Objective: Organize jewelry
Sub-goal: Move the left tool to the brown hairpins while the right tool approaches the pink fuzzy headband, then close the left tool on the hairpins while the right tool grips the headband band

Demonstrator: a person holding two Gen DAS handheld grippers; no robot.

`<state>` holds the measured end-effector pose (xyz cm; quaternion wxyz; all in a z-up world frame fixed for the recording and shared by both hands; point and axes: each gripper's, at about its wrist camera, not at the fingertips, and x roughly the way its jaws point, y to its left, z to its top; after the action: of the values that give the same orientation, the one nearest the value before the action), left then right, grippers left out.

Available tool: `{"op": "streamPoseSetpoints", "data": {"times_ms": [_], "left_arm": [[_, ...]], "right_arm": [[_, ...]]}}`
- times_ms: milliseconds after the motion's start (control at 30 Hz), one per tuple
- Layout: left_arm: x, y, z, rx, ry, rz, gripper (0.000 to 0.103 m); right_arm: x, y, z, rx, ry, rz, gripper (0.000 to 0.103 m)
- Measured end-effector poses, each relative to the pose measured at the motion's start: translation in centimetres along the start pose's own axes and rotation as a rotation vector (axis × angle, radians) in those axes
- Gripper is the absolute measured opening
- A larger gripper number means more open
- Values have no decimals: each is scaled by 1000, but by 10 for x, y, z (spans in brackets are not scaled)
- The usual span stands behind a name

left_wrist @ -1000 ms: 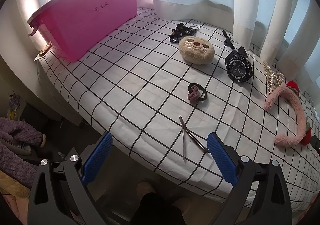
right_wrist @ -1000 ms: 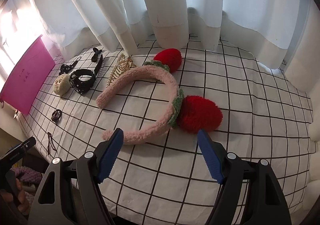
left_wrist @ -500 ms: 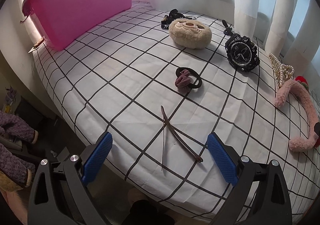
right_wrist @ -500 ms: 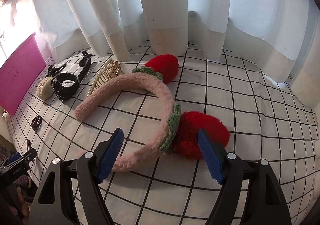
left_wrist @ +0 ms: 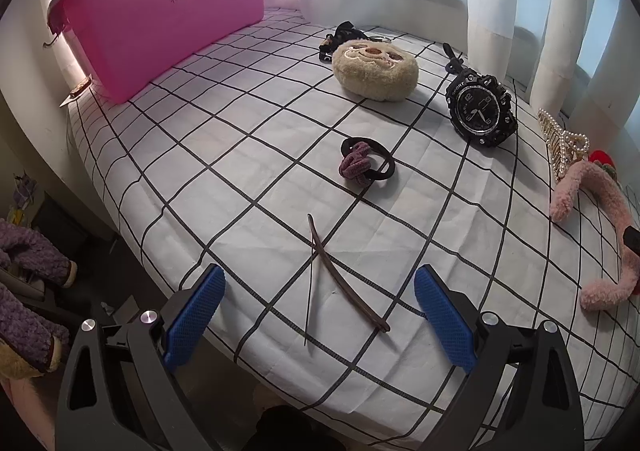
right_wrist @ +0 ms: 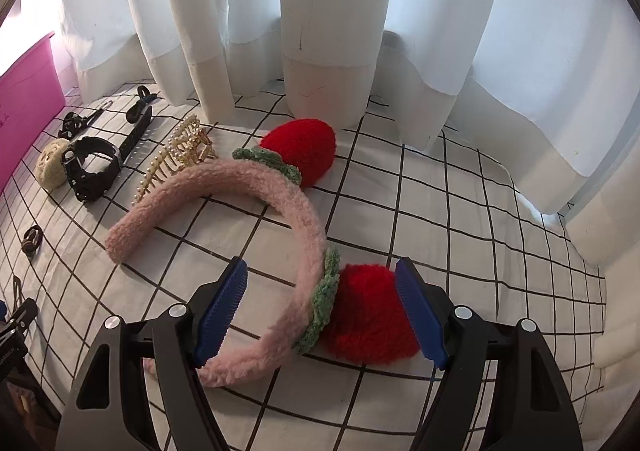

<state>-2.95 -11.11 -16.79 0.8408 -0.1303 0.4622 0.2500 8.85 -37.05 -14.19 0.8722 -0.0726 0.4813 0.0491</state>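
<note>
A thin brown hair clip (left_wrist: 344,283) lies on the checked cloth near the table's front edge, between the blue pads of my open left gripper (left_wrist: 318,315), which hovers over it without touching. Beyond it sit a mauve hair tie (left_wrist: 362,165), a black watch (left_wrist: 480,111) and a beige plush face (left_wrist: 376,69). My right gripper (right_wrist: 322,313) is open and straddles the pink fluffy headband (right_wrist: 280,207) where its near red strawberry pom-pom (right_wrist: 368,323) joins; the pads stand clear of both. A pearl claw clip (right_wrist: 180,155) lies behind the headband.
A pink plastic bin (left_wrist: 160,15) stands at the back left of the table. White curtains (right_wrist: 320,31) hang along the far side. The table's front edge (left_wrist: 168,271) drops off just under my left gripper, with purple fuzzy slippers (left_wrist: 28,291) on the floor below.
My left gripper has sunk toward the brown hair clip, which now lies between its pads. My right gripper has advanced over the headband, so the band and near pom-pom now sit between its open pads.
</note>
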Motion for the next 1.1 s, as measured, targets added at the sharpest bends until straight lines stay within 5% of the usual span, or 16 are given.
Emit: {"op": "streamPoseSetpoints", "data": {"times_ms": [667, 967, 1100], "left_arm": [[0, -6, -2, -29, -27, 0, 95], [-12, -11, -12, 1, -42, -11, 72], [-15, -11, -11, -6, -41, -20, 49]], "right_arm": [[21, 3, -4, -31, -4, -30, 74], [18, 11, -6, -34, -22, -30, 64], [18, 14, -6, -40, -24, -12, 53]]}}
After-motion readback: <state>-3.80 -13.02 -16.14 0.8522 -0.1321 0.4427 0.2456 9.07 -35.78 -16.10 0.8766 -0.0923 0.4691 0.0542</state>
